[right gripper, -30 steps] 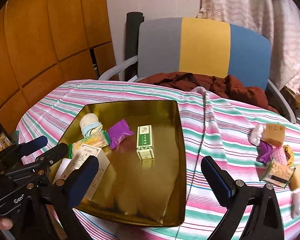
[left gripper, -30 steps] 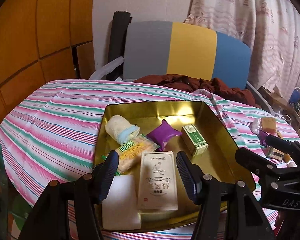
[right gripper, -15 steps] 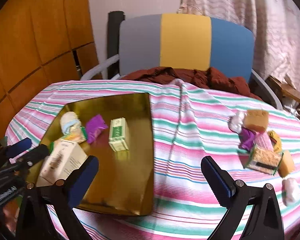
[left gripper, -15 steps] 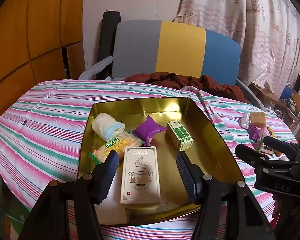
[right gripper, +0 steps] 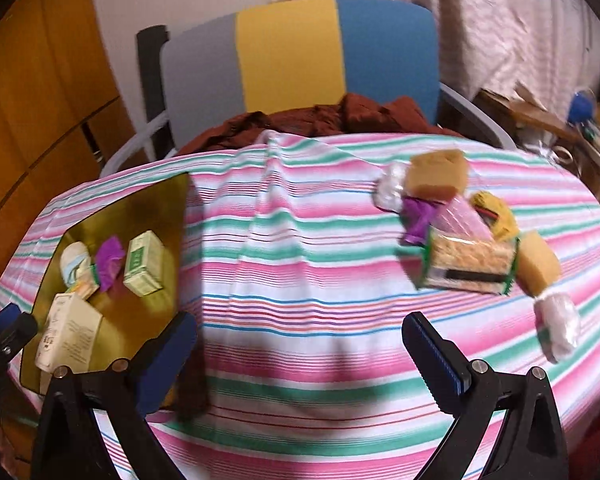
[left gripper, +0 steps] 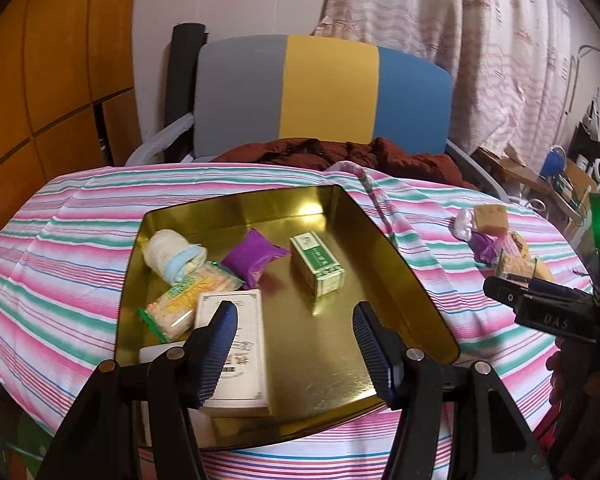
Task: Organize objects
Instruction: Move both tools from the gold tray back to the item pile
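The shallow gold metal tray (left gripper: 396, 264) sits on the left part of my surface, which is covered by a pink, green and white striped cloth (right gripper: 308, 264). In the tray lie a rolled white-and-blue towel (left gripper: 174, 256), a purple foil packet (left gripper: 254, 260), a small green-and-white box (left gripper: 317, 266), a clear bag of pale crackers (left gripper: 180, 304) and a flat cream carton with dark print (left gripper: 246, 344), the carton nearest me. The crackers touch both the towel and the carton; the green box stands apart from the rest.

My left tool (left gripper: 294, 340) hovers over the tray's near edge, its jaws spread wide and holding nothing, the left finger in front of the carton.

My right tool (right gripper: 300, 346) is likewise released and empty, above bare cloth between the tray and a loose cluster on the right: a tan sponge block (right gripper: 436, 174), a purple wrapper (right gripper: 418, 220), a pink packet (right gripper: 462, 220), a green-edged bag of biscuits (right gripper: 468, 264), a yellow wrapped item (right gripper: 496, 212), a second tan block (right gripper: 538, 262) and a white wrapped piece (right gripper: 558, 326).

Behind the surface stands a grey, yellow and blue chair (left gripper: 324, 92) with a rust-brown garment (left gripper: 340, 156) on it.
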Demonstrator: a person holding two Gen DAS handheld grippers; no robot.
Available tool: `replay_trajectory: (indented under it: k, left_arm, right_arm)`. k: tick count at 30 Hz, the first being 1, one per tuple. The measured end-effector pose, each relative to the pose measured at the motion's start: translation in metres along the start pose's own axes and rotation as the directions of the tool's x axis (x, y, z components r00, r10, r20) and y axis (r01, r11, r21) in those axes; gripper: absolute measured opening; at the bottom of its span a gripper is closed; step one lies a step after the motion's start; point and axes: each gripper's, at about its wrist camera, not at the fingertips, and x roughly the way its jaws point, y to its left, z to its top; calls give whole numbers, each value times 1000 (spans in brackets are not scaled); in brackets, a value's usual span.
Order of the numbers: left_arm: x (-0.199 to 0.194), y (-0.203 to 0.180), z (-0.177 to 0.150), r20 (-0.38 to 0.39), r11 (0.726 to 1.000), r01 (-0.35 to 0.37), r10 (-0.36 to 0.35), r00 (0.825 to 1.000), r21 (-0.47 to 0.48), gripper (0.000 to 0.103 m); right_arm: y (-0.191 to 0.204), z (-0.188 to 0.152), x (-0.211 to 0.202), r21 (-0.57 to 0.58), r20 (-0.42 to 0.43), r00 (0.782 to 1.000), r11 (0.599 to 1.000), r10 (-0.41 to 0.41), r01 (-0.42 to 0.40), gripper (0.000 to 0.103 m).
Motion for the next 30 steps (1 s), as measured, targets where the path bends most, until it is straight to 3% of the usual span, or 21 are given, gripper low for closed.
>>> replay_trajectory:
  k: [5, 11, 19, 24, 29, 30]
  left_arm:
    - [2, -14, 0, -8, 999, 30, -29, 1000, 35, 61]
    - [3, -32, 0, -19, 995, 68, -66, 998, 73, 61]
    - [9, -61, 1, -43, 985, 111, -107, 993, 131, 61]
    - [17, -79, 1, -72, 977, 129, -118, 990, 170, 61]
    - [23, -95, 4, -88, 971, 148, -134, 987, 187, 61]
    - [26, -98, 6, -95, 970, 155, -140, 986, 187, 61]
  right_arm:
    - [-34, 7, 0, 59, -16, 1000, 998, -25, 26, 103]
    - [-88, 38, -4, 113, 6, 997, 991, -75, 74, 103]
    - [-159, 77, 31, 226, -21, 997, 971, -75, 78, 103]
    - [-185, 86, 60, 314, -23, 999, 949, 36, -27, 103]
    - [-193, 81, 82, 363, -94, 992, 930, 85, -45, 103]
    - [-192, 78, 85, 383, -120, 981, 919, 151, -94, 103]
